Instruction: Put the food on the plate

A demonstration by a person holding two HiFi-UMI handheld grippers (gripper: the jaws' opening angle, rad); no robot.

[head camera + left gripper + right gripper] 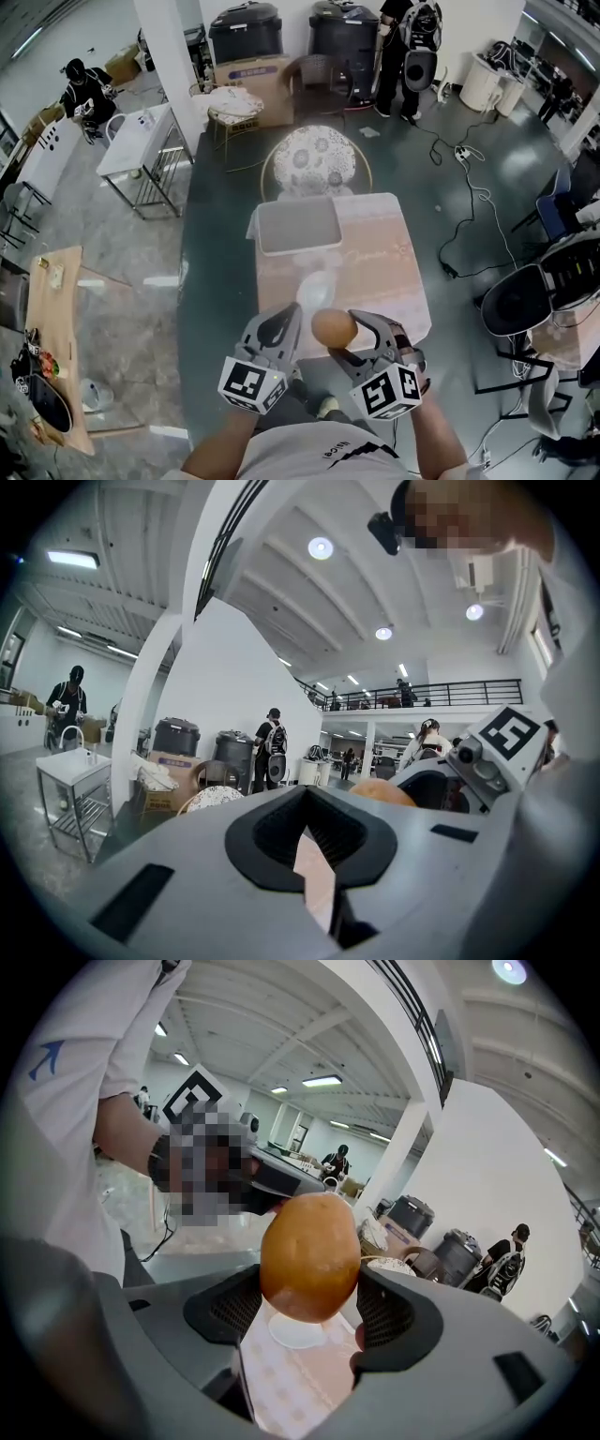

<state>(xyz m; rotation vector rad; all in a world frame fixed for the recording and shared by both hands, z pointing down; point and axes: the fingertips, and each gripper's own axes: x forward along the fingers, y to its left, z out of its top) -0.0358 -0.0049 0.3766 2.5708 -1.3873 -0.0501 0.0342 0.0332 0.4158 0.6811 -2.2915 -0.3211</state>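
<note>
While the right gripper [309, 1312] is pinching the food [309, 1255], a round orange-brown piece, between its two black pads, the piece is hanging in the air over the near end of the table [380, 258]. It is not touching the plate [298, 1330]. In the right gripper view, the white plate is lying on the cloth directly below the food. The left gripper [281, 330] is hovering just left of the food with its jaws pressed together, holding nothing; only a thin strip of cloth is showing between them.

Surface: the table is standing at the centre of the head view under a pale pink patterned cloth. A grey tray [298, 225] is occupying its upper left corner, close to the far and left edges. The plate is sitting near the middle, apart from the tray.

Room: a round chair [316, 159] with a patterned seat is standing against the far edge of the table. Dark floor [216, 234] is showing on both long sides. Cables [469, 187] are trailing across the floor at the right, and a black chair [520, 300] is standing at the right edge. A wooden bench [52, 328] is running along the lower left. A white table [141, 141] and a white pillar [169, 56] are standing at the upper left. Two black bins [246, 33] are lining the far wall at the top, and a person [408, 47] is standing just right of them.
</note>
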